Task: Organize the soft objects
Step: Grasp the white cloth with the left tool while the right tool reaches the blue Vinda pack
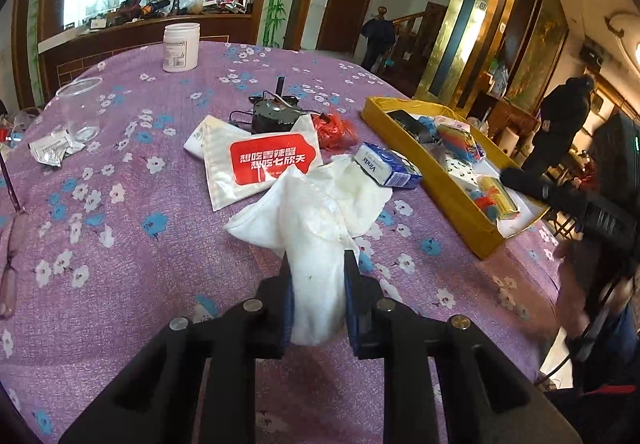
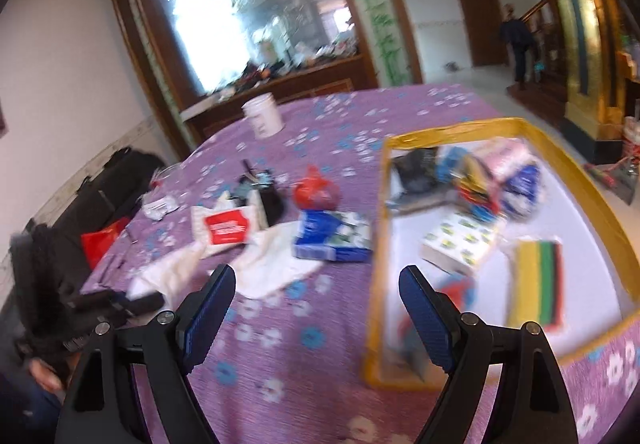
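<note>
My left gripper [image 1: 316,260] is shut on a white cloth [image 1: 316,211] that trails forward over the purple flowered tablecloth [image 1: 120,244]. The cloth also shows in the right wrist view [image 2: 272,260], with the left gripper [image 2: 136,302] at its left end. My right gripper [image 2: 316,278] is open and empty, above the tablecloth by the left wall of the yellow tray [image 2: 378,244]. A blue tissue pack [image 1: 386,165] lies at the cloth's far end [image 2: 332,240]. The tray [image 1: 452,199] holds several soft items, among them a striped sponge stack [image 2: 536,284].
A white-and-red packet [image 1: 264,163], a black motor [image 1: 276,115], a red plastic bag [image 1: 336,127], a clear cup [image 1: 80,107] and a white jar [image 1: 181,47] sit on the table. People stand in the room at the right.
</note>
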